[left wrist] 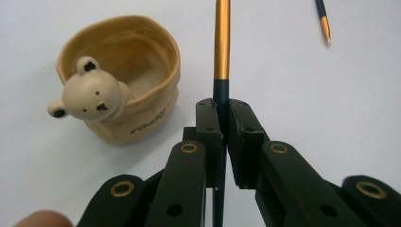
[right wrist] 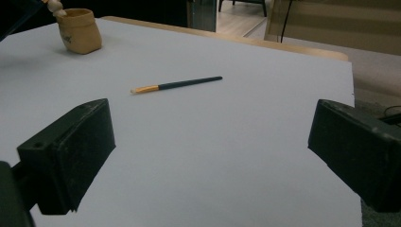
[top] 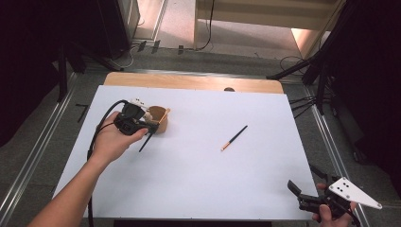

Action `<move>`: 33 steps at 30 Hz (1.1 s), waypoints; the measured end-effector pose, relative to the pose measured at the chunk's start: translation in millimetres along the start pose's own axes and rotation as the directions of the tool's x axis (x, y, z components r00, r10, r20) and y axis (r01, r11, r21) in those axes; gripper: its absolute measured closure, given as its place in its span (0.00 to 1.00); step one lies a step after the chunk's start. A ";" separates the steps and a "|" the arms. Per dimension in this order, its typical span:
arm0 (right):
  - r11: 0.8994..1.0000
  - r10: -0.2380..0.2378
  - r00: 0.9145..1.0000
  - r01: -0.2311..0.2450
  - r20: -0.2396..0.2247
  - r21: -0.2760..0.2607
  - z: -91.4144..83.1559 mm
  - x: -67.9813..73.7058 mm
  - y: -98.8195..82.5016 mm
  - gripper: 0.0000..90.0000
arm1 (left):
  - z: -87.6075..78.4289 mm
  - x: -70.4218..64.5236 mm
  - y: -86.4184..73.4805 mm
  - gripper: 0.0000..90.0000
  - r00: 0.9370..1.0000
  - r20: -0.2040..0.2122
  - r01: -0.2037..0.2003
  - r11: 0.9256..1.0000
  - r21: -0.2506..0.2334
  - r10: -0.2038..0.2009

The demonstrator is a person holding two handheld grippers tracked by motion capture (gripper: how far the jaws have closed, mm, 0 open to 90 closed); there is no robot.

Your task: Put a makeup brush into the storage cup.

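My left gripper (top: 152, 126) is shut on a thin paintbrush (left wrist: 222, 47) with a gold ferrule and a dark handle, clamped between its jaws. The brush's gold end points past the right side of a tan ceramic cup (left wrist: 142, 61) with a small bear figure (left wrist: 89, 94) on its rim. The cup (top: 158, 114) stands just beyond the gripper on the left of the white sheet. A second, similar brush (top: 234, 138) lies flat mid-table, also seen as the brush (right wrist: 175, 85) ahead of my right gripper (right wrist: 213, 125). My right gripper (top: 304, 178) stands open with nothing between its jaws at the near right corner.
The white sheet (top: 198, 179) covers most of a wooden table (top: 189, 81), whose far edge shows bare wood. Stands and cables crowd the floor to the right of the table (top: 326, 80). Metal rails run along both sides.
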State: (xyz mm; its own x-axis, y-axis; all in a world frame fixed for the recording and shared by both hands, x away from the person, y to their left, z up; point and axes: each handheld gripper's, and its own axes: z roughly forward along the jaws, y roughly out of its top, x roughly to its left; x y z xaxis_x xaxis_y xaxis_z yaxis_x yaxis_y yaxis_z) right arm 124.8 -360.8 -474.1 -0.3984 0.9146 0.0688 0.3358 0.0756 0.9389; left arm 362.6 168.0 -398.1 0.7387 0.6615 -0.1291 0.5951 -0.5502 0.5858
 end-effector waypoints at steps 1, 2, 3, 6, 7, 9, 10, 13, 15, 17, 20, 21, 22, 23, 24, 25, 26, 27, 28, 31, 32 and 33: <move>1.000 0.001 1.000 -0.001 0.001 0.000 0.1 0.1 0.0 0.02 | -0.7 0.3 -0.1 0.94 1.000 -0.001 0.004 1.000 -0.011 -0.004; 1.000 0.002 1.000 -0.002 -0.001 0.000 0.3 0.2 -0.1 0.02 | -1.5 0.7 -0.1 0.94 1.000 -0.004 0.006 1.000 -0.022 -0.006; 1.000 0.001 1.000 -0.001 0.000 0.001 0.2 0.3 0.0 0.02 | -2.5 0.8 0.0 0.94 1.000 -0.007 0.011 0.999 -0.034 -0.011; 1.000 0.001 1.000 -0.001 -0.001 -0.001 0.0 0.4 0.0 0.02 | -6.0 2.0 0.4 0.94 1.000 -0.012 0.017 0.997 -0.073 -0.018; 1.000 -0.001 1.000 0.001 -0.002 0.000 0.0 0.3 0.0 0.02 | -7.3 2.5 0.6 0.94 1.000 -0.012 0.021 0.996 -0.086 -0.022; 1.000 0.000 1.000 0.000 -0.003 0.000 -0.1 0.0 -0.1 0.02 | -9.6 3.3 0.9 0.94 1.000 -0.016 0.021 0.994 -0.106 -0.023; 1.000 -0.001 1.000 0.001 -0.003 0.000 -0.2 0.0 0.0 0.02 | -10.3 3.4 0.9 0.94 1.000 -0.018 0.023 0.993 -0.117 -0.026; 1.000 0.001 1.000 -0.001 -0.002 -0.002 -0.4 0.2 0.1 0.02 | -11.7 4.1 0.9 0.94 0.999 -0.010 0.030 0.991 -0.132 -0.032; 1.000 -0.001 1.000 0.001 -0.001 -0.001 -0.4 0.2 0.0 0.02 | -12.0 4.4 0.9 0.94 1.000 -0.010 0.027 0.990 -0.139 -0.029; 1.000 0.001 1.000 -0.001 -0.002 -0.002 -0.3 0.3 0.1 0.02 | -13.0 3.8 1.0 0.94 0.999 -0.015 0.029 0.988 -0.150 -0.031; 1.000 -0.001 1.000 0.001 -0.002 -0.001 -0.3 0.2 0.0 0.02 | -14.5 3.3 1.5 0.94 0.999 -0.015 0.026 0.985 -0.173 -0.029; 1.000 -0.002 1.000 0.002 -0.001 -0.001 -0.2 0.1 0.0 0.02 | -14.7 3.0 1.6 0.94 0.999 -0.017 0.025 0.984 -0.178 -0.028; 1.000 -0.001 1.000 0.001 -0.002 0.000 -0.2 0.1 -0.1 0.02 | -15.3 2.9 1.8 0.94 0.999 -0.020 0.022 0.983 -0.184 -0.026; 1.000 -0.001 1.000 0.001 -0.002 0.000 -0.2 0.1 -0.1 0.02 | -15.8 2.8 2.1 0.94 0.999 -0.023 0.018 0.981 -0.193 -0.023; 1.000 -0.002 1.000 0.002 -0.001 0.000 -0.2 0.1 -0.1 0.02 | -16.1 2.4 2.2 0.94 0.999 -0.023 0.019 0.980 -0.200 -0.024; 1.000 -0.002 1.000 0.002 -0.001 0.000 -0.2 0.1 -0.1 0.02 | -16.6 2.3 2.4 0.94 0.999 -0.027 0.016 0.978 -0.208 -0.022; 1.000 -0.002 1.000 0.002 -0.002 0.000 -0.2 0.0 -0.1 0.02 | -16.8 1.9 2.5 0.94 0.999 -0.032 0.013 0.976 -0.219 -0.021; 1.000 -0.001 1.000 0.001 -0.002 0.000 -0.2 0.0 -0.1 0.02 | -17.6 1.8 2.6 0.94 0.999 -0.036 0.012 0.975 -0.222 -0.020; 1.000 0.000 1.000 0.000 -0.002 0.001 -0.2 0.0 -0.1 0.02 | -17.7 1.8 2.7 0.94 0.999 -0.038 0.014 0.972 -0.233 -0.023; 1.000 0.000 1.000 0.000 -0.002 0.000 -0.4 0.0 -0.1 0.02 | -18.6 2.5 2.6 0.94 0.999 -0.050 0.008 0.966 -0.258 -0.022; 1.000 0.000 1.000 0.000 -0.002 0.000 -0.4 0.0 -0.1 0.02 | -19.0 2.7 2.6 0.94 0.998 -0.050 0.013 0.964 -0.266 -0.027; 1.000 0.000 1.000 0.000 -0.002 -0.001 -0.5 -0.1 -0.1 0.02 | -19.2 3.1 2.4 0.94 0.999 -0.044 0.017 0.961 -0.277 -0.030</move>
State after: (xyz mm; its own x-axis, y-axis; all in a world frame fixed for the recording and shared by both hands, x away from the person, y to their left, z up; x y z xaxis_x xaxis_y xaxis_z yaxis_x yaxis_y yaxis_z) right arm 124.4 -361.0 -474.1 -0.4000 0.9139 0.0691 0.3348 0.0755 0.9393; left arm 360.2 178.5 -381.8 0.7056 0.6997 -0.1117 0.4966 -0.3759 0.7824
